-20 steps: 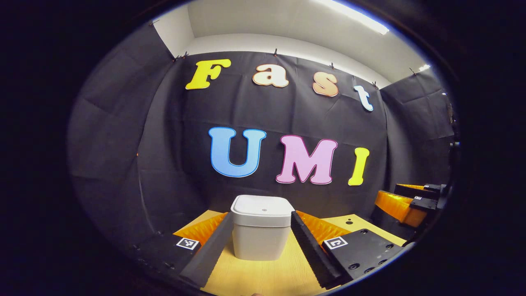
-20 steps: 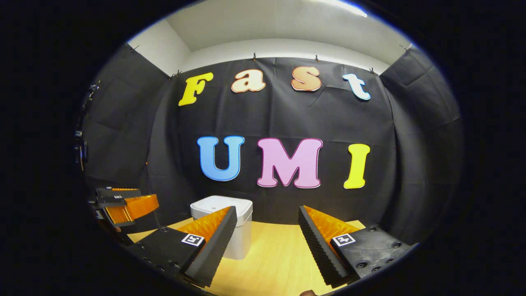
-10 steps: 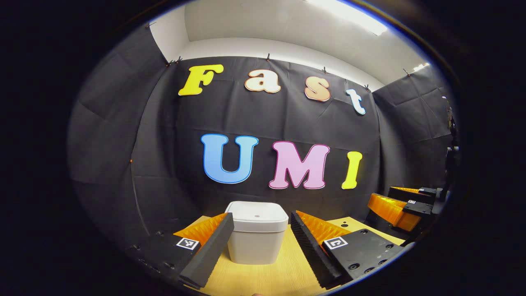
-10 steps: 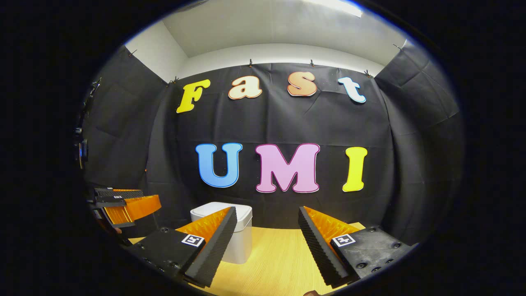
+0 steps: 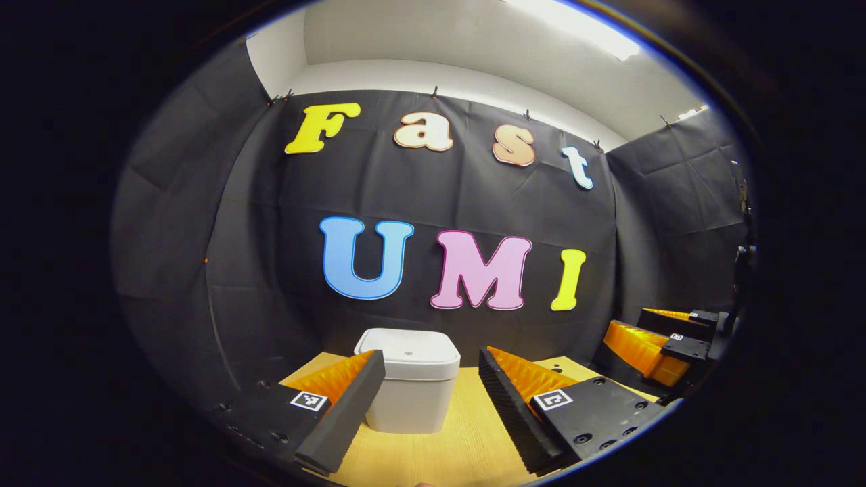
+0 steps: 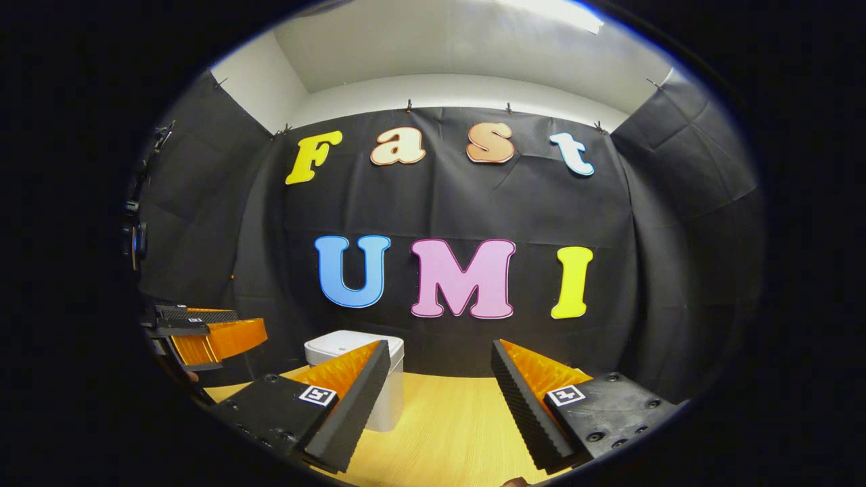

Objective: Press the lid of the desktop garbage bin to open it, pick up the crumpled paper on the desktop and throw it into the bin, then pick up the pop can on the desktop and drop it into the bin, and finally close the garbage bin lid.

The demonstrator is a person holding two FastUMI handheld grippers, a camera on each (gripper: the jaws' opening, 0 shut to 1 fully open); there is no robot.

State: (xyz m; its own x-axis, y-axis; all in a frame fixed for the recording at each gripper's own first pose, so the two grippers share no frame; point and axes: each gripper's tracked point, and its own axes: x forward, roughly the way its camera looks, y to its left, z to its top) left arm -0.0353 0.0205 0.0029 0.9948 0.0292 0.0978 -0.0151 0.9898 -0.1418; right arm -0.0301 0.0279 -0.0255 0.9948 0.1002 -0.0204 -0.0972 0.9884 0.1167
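While the black cloth wall [image 5: 440, 196] takes up most of both views, a pale wooden desktop [image 5: 460, 439] runs along the bottom in front of it, and a white ceiling [image 6: 440, 47] shows above the cloth's top edge. On the desktop stands the garbage bin [image 5: 408, 392], a white squarish tub with rounded corners, its lid [image 5: 408, 353] flat and closed, with a small dot near the middle of the lid. It sits upright, close to the cloth wall. In the left gripper view the bin lies ahead of the left gripper [image 5: 431, 372], partly behind the left-hand finger and clear of both fingers. That gripper's fingers are spread wide with nothing between them. In the right gripper view the bin [image 6: 352, 365] stands off to the left, half hidden behind one finger of the right gripper [image 6: 440, 368], whose fingers are likewise spread wide and hold nothing; bare desktop [image 6: 446, 433] shows between them. Each gripper also appears at the edge of the other's view: the right gripper [image 5: 666, 338] at the far right, the left gripper [image 6: 203, 331] at the far left, both above the desktop and well apart from the bin
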